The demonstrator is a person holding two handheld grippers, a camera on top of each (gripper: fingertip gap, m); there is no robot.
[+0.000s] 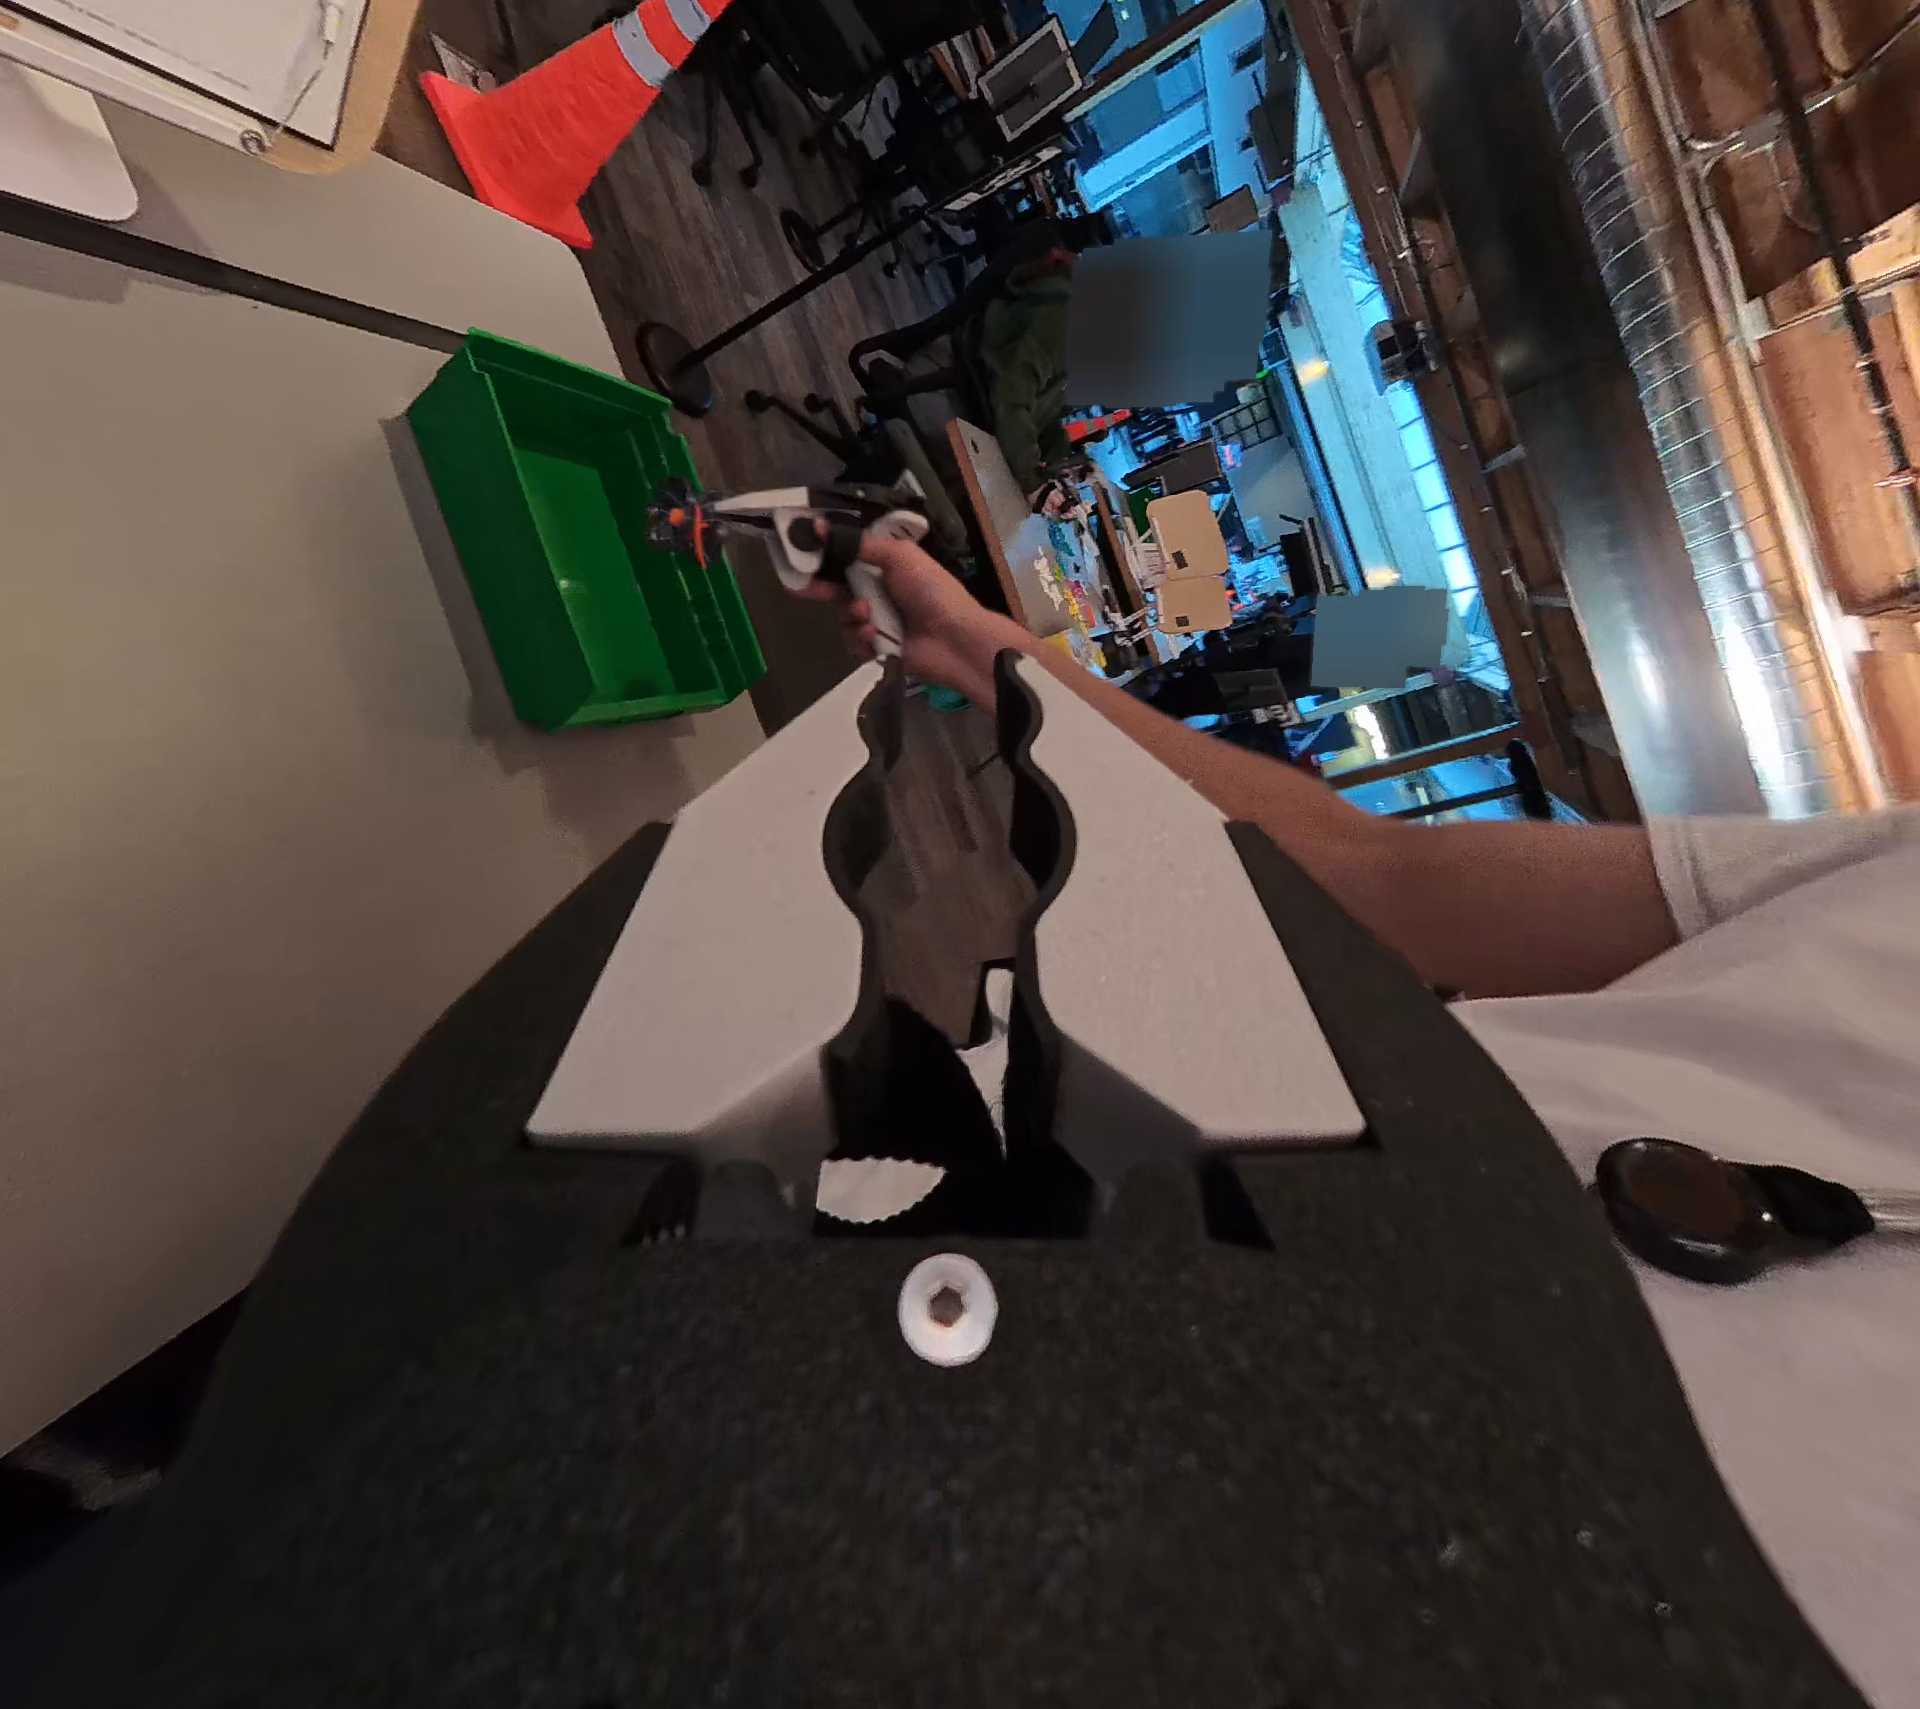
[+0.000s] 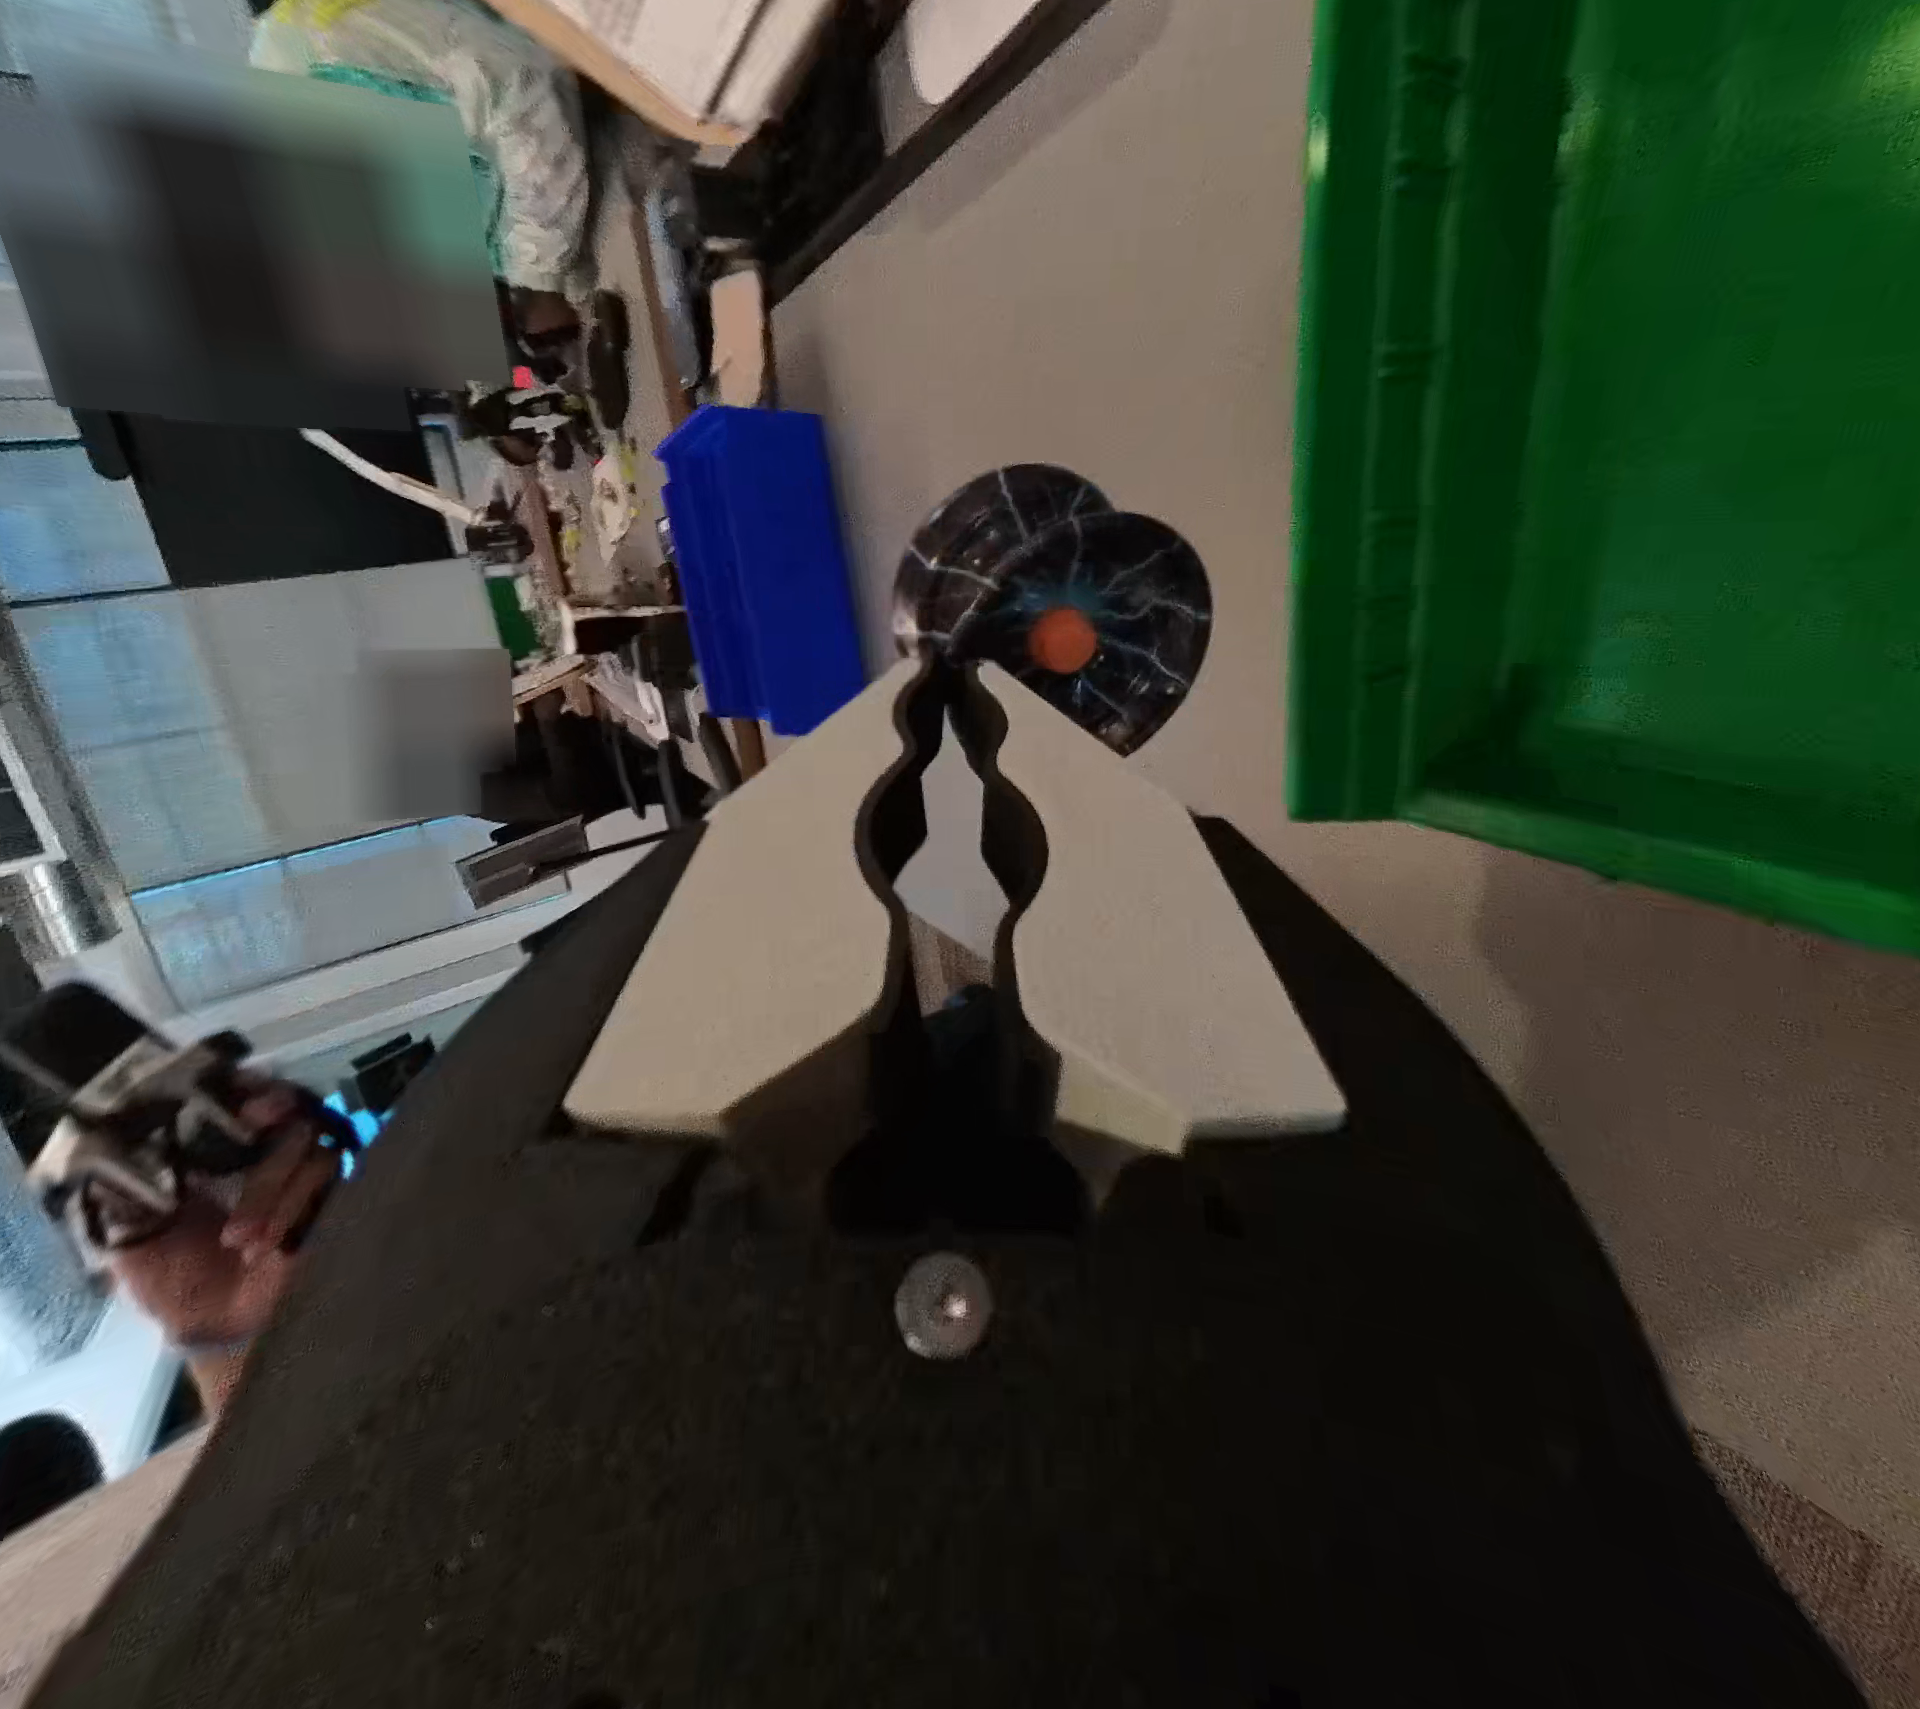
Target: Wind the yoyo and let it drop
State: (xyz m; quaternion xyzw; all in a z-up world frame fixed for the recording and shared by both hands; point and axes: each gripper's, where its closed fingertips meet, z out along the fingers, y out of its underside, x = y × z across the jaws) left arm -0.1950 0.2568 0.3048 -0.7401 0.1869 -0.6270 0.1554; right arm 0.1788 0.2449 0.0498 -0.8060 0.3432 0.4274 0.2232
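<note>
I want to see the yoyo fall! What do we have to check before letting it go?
1. Right gripper pinching the yoyo at its tips: ok.
2. Left gripper holding nothing, fingers a little apart: ok.
3. String wound up: cannot tell, no string shows.
4. String held by a gripper: cannot tell.
5. Yoyo clear of the green bin: not ok, the bin is close beside it.
6. Table out of the drop path: cannot tell.

Green bin on grey tabletop, orange traffic cone beyond, blue bin
</note>
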